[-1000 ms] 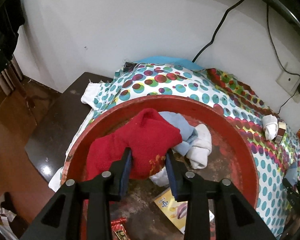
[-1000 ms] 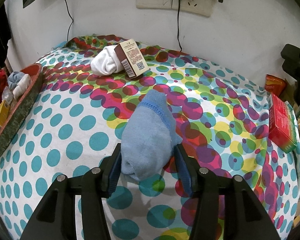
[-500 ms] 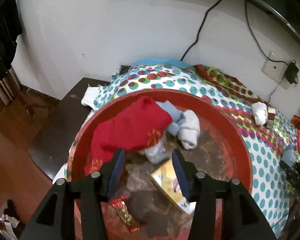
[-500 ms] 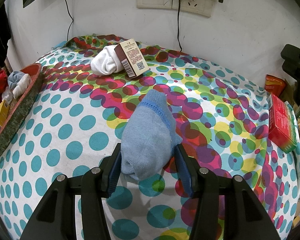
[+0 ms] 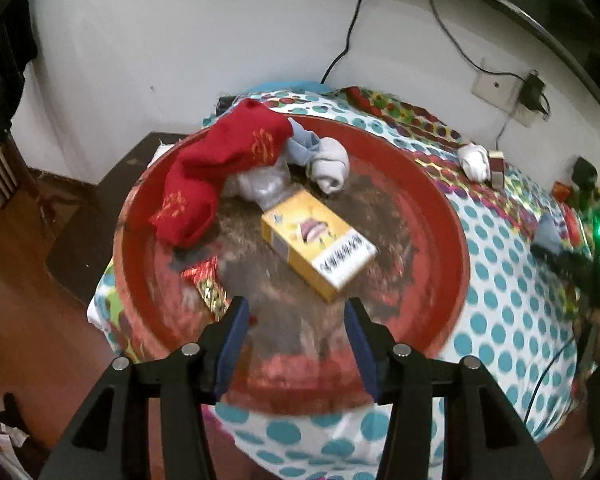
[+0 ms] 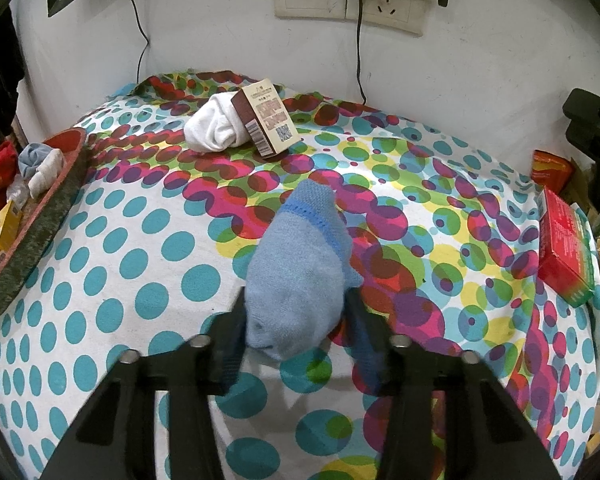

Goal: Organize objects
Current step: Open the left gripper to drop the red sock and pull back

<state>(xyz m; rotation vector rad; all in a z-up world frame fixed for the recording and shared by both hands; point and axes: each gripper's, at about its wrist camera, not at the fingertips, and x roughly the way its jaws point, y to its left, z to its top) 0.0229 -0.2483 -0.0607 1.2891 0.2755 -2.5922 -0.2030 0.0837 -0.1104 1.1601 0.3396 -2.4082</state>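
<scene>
My left gripper (image 5: 295,304) is open and holds nothing, hanging over the near part of the round red tray (image 5: 440,208). Far left in the tray lies a red sock (image 5: 224,160), well clear of the fingers. Beside it are a light blue sock (image 5: 302,146), a rolled pale sock (image 5: 328,164) and a yellow box (image 5: 318,240). On the dotted cloth, my right gripper (image 6: 296,300) has its jaws closing on a light blue sock (image 6: 300,264), and both pads press its near end.
A rolled white sock (image 6: 216,124) leans against a brown box (image 6: 270,120) near the wall. A red box (image 6: 564,248) lies at the table's right edge. The tray (image 6: 48,216) is at the left. A red wrapper (image 5: 208,284) lies in the tray. Cables hang from wall sockets.
My left gripper opened, let go of the red sock and drew back toward the tray's near rim; the sock stays in the tray. The right jaws narrowed onto the blue sock.
</scene>
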